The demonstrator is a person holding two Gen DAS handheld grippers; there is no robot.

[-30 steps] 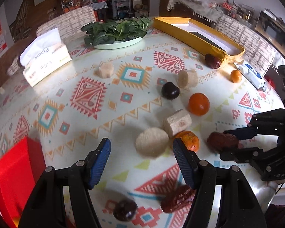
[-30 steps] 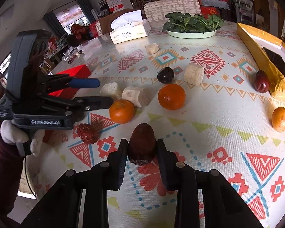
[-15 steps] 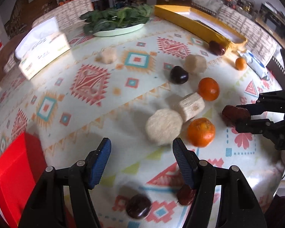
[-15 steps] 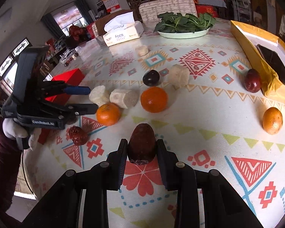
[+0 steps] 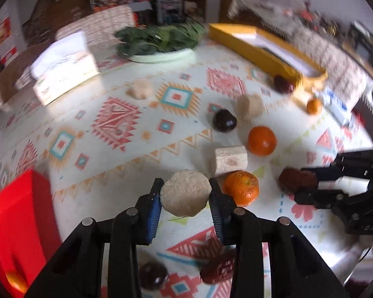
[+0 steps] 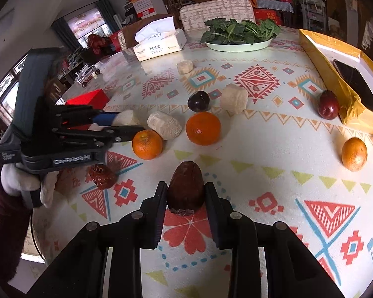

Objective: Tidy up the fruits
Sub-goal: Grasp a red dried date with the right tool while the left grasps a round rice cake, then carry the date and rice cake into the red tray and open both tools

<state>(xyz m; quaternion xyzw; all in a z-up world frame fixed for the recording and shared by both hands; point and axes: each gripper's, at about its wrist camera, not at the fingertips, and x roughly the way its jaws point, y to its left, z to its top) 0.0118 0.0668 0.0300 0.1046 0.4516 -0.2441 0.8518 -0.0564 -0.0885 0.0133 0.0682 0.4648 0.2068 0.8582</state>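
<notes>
Black, with blue pads, the left gripper (image 5: pixel 185 196) points steeply down over the patterned table (image 6: pixel 273 149); its jaws have just been closing and now clamp a pale round sugarcane piece (image 5: pixel 185 196) between the pads. A white-gloved hand (image 6: pixel 20 183) with a dark red sleeve carries it, and the body shows writing like "GenRobot.AI". The right gripper (image 6: pixel 185 191), also tilted down, is clenched on a brown wrinkled date (image 6: pixel 185 186). At 11 o'clock from it stands a tissue box (image 6: pixel 159 46) printed "Face". Two oranges (image 6: pixel 203 128) lie near 12 o'clock, a dark plum (image 6: pixel 198 101) behind them, a third orange (image 6: pixel 354 154) at 2 o'clock.
</notes>
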